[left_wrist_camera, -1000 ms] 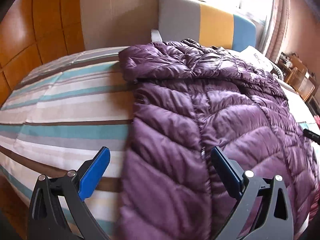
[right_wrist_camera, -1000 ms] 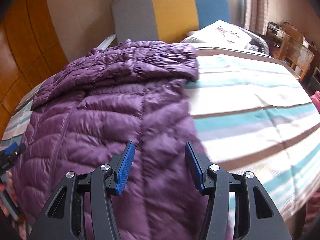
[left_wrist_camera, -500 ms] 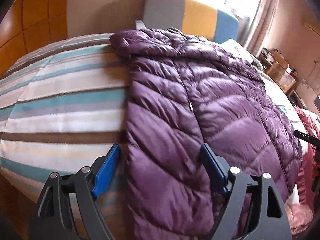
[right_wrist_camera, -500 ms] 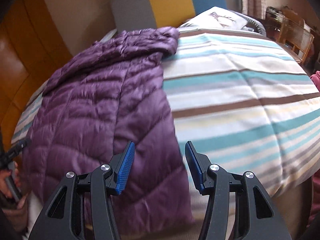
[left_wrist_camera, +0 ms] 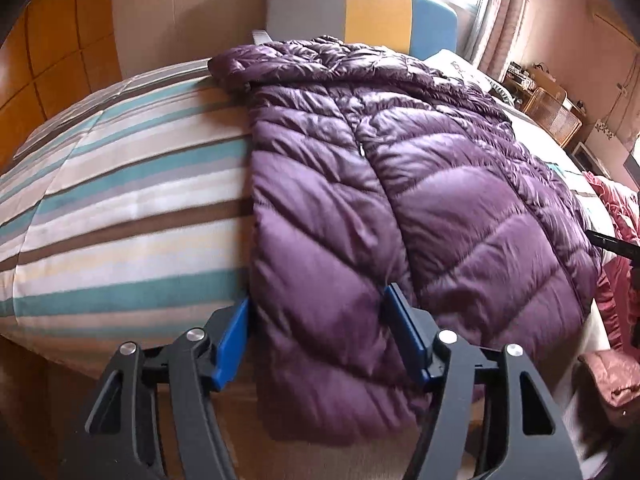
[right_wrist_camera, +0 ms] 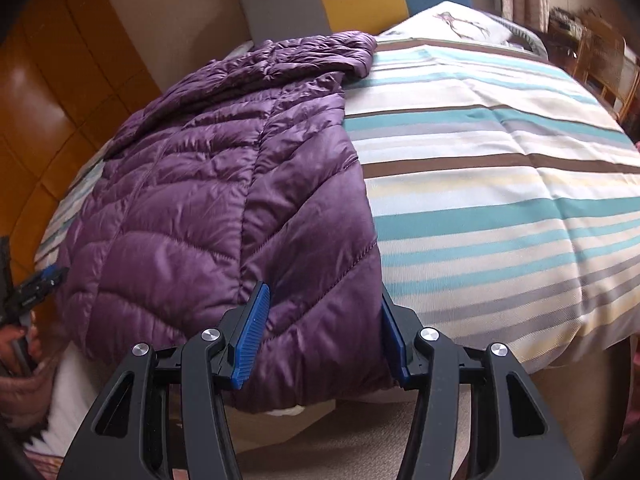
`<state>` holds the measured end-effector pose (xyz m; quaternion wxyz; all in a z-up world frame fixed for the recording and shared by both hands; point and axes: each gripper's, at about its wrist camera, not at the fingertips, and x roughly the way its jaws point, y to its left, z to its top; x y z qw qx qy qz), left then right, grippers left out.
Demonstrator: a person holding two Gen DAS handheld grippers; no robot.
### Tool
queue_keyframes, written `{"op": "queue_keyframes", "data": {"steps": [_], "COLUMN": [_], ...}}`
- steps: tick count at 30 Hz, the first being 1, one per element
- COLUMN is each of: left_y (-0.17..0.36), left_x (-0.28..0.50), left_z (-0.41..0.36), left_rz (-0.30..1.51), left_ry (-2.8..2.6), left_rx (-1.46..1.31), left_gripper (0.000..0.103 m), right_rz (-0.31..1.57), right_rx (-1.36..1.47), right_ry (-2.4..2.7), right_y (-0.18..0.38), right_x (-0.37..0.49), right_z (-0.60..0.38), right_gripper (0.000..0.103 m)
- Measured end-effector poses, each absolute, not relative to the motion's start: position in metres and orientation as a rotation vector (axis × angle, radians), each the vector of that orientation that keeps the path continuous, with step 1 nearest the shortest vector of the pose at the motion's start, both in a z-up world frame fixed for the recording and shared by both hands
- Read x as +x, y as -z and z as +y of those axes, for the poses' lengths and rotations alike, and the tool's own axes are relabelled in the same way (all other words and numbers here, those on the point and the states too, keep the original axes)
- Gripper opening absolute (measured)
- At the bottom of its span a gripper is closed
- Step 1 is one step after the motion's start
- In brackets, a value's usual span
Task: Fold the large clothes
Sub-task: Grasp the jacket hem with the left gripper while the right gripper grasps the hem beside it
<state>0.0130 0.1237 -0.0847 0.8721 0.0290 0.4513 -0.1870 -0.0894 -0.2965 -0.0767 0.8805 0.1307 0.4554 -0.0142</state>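
Note:
A purple quilted down jacket (left_wrist_camera: pixel 400 184) lies spread on the striped bed, hood toward the headboard, its hem hanging over the near edge. My left gripper (left_wrist_camera: pixel 320 332) is open, its blue pads either side of the jacket's left hem corner. In the right wrist view the jacket (right_wrist_camera: pixel 224 200) lies to the left, and my right gripper (right_wrist_camera: pixel 324 332) is open around its right hem corner. The left gripper also shows at the far left of the right wrist view (right_wrist_camera: pixel 36 284).
The striped duvet (right_wrist_camera: pixel 500 184) covers the bed (left_wrist_camera: pixel 132 200). A grey, yellow and blue headboard (left_wrist_camera: pixel 360 16) and a pillow (right_wrist_camera: pixel 460 24) are at the far end. Pink clothes (left_wrist_camera: pixel 616 240) lie at the right. Wooden wall panels (right_wrist_camera: pixel 48 100) stand to the left.
Both grippers have drawn back and down toward the bed's near edge. The hem now sits between the pads of each. Both stay open.

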Motion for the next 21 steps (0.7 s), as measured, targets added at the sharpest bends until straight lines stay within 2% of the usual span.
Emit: {"op": "queue_keyframes", "data": {"steps": [3, 6, 7, 8, 10, 13, 21], "left_y": [0.085, 0.087, 0.087, 0.087, 0.085, 0.074, 0.029], "left_x": [0.005, -0.003, -0.005, -0.005, -0.007, -0.012, -0.026], "left_z": [0.128, 0.125, 0.12, 0.117, 0.112, 0.113, 0.126], "left_rz": [0.962, 0.98, 0.985, 0.988, 0.983, 0.937, 0.755], "left_ry": [0.411, 0.448, 0.457, 0.46, 0.466, 0.466, 0.443], "left_rx": [0.048, 0.061, 0.081, 0.091, 0.107, 0.125, 0.066], "left_gripper": [0.054, 0.044, 0.03, 0.019, 0.011, 0.007, 0.005], "right_rz": [0.958, 0.961, 0.961, 0.96, 0.966, 0.951, 0.877], "right_rx": [0.259, 0.228, 0.224, 0.224, 0.216, 0.226, 0.32], "right_ry": [-0.003, -0.002, 0.007, 0.004, 0.001, -0.005, -0.044], "right_y": [0.076, 0.076, 0.077, 0.076, 0.074, 0.068, 0.042], "right_x": [-0.093, -0.093, -0.092, -0.092, -0.091, -0.091, -0.096], "right_z": [-0.292, -0.289, -0.288, -0.287, -0.283, -0.282, -0.29], "right_gripper": [0.049, 0.036, 0.031, 0.022, 0.014, 0.008, 0.006]}}
